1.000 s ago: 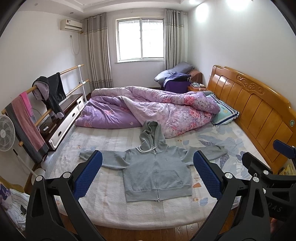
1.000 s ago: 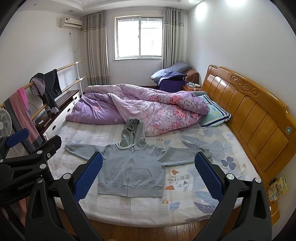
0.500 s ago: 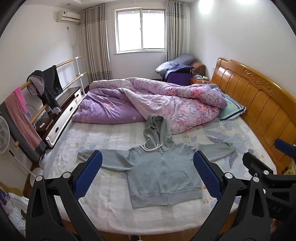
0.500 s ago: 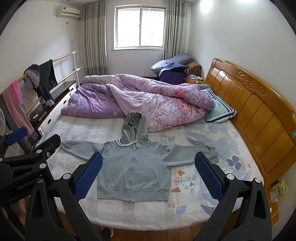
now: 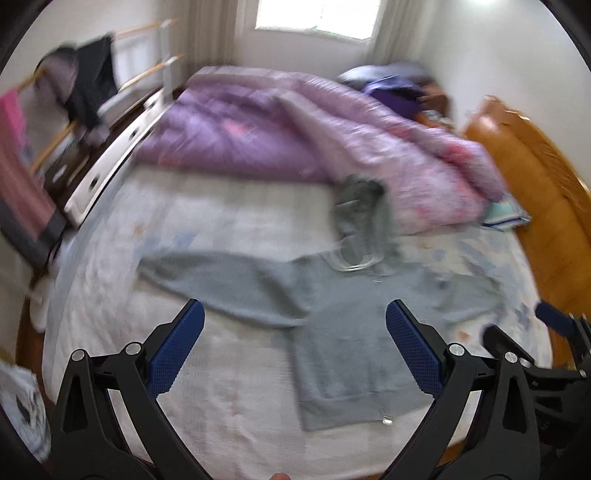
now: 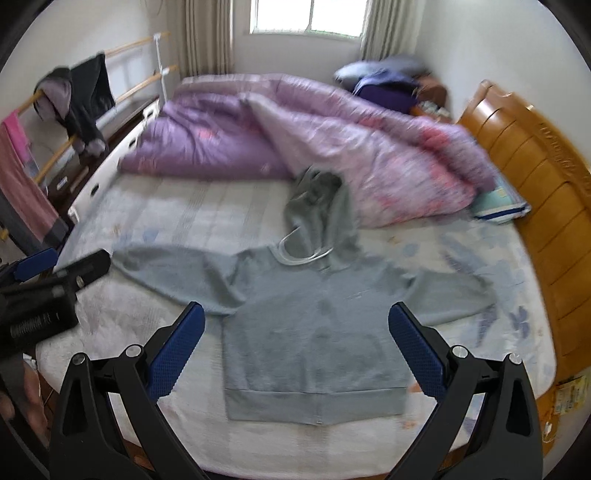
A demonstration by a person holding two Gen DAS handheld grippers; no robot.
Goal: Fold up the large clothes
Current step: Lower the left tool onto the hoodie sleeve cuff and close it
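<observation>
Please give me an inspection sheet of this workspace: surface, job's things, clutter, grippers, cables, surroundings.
Surface: bed with pale patterned sheet, near half bare apart from the hoodie.
Job's things: grey zip-up hoodie lying flat, front up, sleeves spread, hood toward the quilt.
Clutter: crumpled purple floral quilt across the far half; light blue pillow by the headboard.
Grippers: left gripper open, empty; right gripper open, empty; both above the hoodie.
Cables: nothing seen.
Surroundings: orange wooden headboard, wooden drying rack with hanging clothes, window.
</observation>
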